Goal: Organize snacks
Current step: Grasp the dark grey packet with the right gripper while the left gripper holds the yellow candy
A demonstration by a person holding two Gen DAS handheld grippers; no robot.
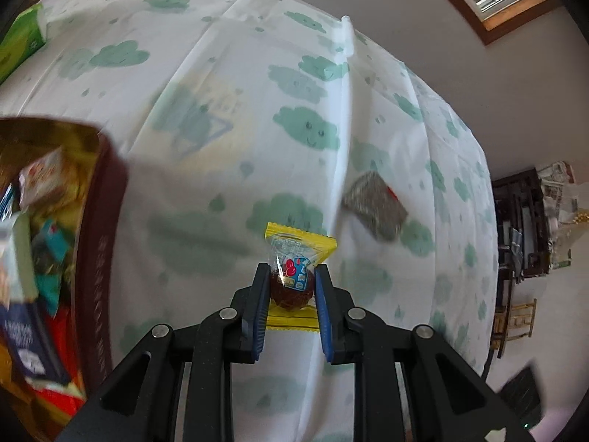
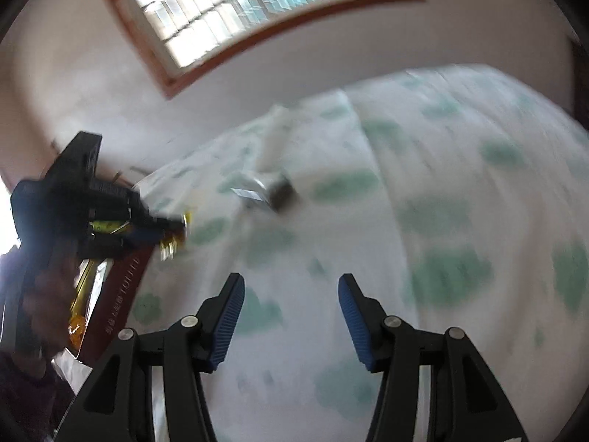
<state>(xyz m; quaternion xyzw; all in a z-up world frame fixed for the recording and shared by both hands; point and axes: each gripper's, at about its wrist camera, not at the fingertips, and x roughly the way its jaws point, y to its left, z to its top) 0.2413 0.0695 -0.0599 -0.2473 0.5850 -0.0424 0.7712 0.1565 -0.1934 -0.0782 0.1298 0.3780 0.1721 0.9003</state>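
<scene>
- White sheet (image 1: 257, 147) with green cloud print covers the bed, fills most of both views.
- Dark red box (image 1: 106, 243) at left edge, open, crammed with mixed snack packets.
- Green carton (image 1: 22, 40) far left corner on the sheet.
- Grey foil packet (image 1: 375, 206) lies on the sheet, right of and beyond the left gripper, apart from it.
- Left gripper (image 1: 291, 287) clamped on a yellow-edged candy wrapper (image 1: 294, 254); dark round sweet sits between the pads, wrapper ends stick out near and far.
- Right gripper (image 2: 291, 309) jaws apart, nothing between them, over bare sheet; view blurred.
</scene>
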